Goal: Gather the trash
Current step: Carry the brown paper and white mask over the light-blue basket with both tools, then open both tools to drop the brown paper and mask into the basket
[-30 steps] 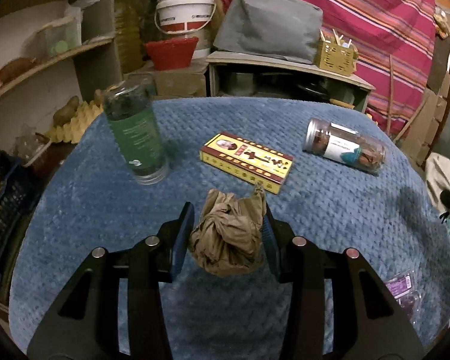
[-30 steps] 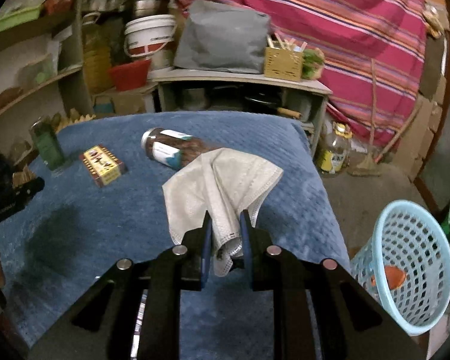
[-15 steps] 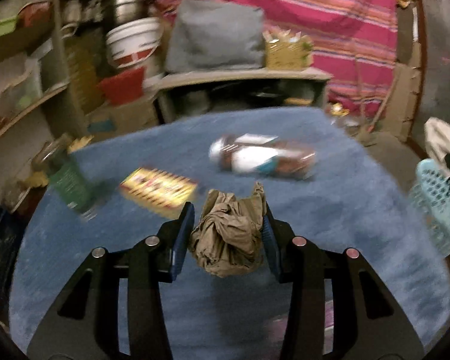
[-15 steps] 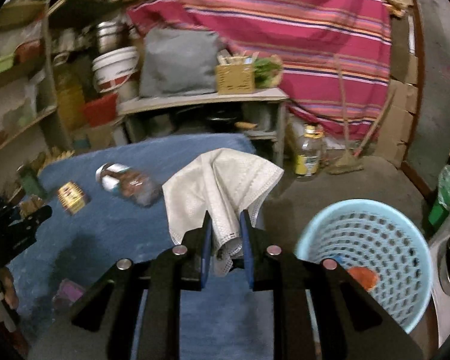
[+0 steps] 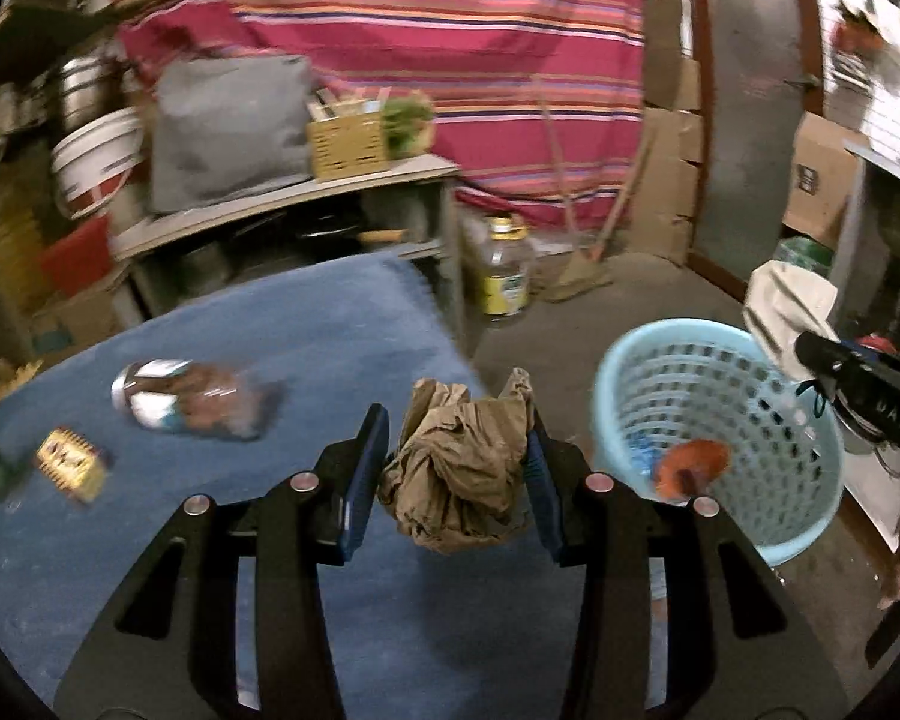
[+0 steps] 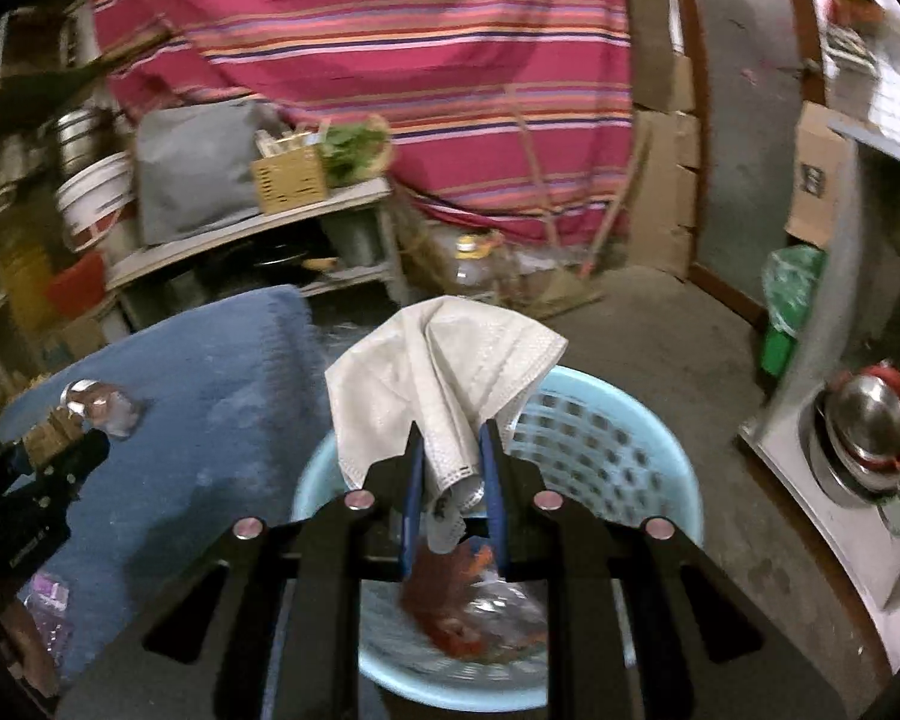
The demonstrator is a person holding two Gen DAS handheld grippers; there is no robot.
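My left gripper (image 5: 456, 420) is shut on a crumpled brown paper wad (image 5: 459, 474), held over the right edge of the blue-covered table (image 5: 330, 330). Just to its right on the floor stands a light blue plastic basket (image 5: 642, 354) with an orange-red wrapper (image 5: 690, 468) inside. My right gripper (image 6: 452, 432) is shut on a white cloth-like napkin (image 6: 444, 360) and hangs above the basket (image 6: 594, 444). In the left wrist view the napkin (image 5: 786, 306) also shows at the right edge, over the basket's far rim.
On the table lie a glass jar (image 5: 192, 402) on its side, a yellow box (image 5: 69, 462) and a purple packet (image 6: 45, 600). A plastic bottle (image 5: 501, 276) and a broom stand on the floor behind. Steel bowls (image 6: 870, 420) sit on a ledge to the right.
Both grippers swung right, from over the table toward the basket, each keeping its load. The basket now lies under the right gripper and beside the left one.
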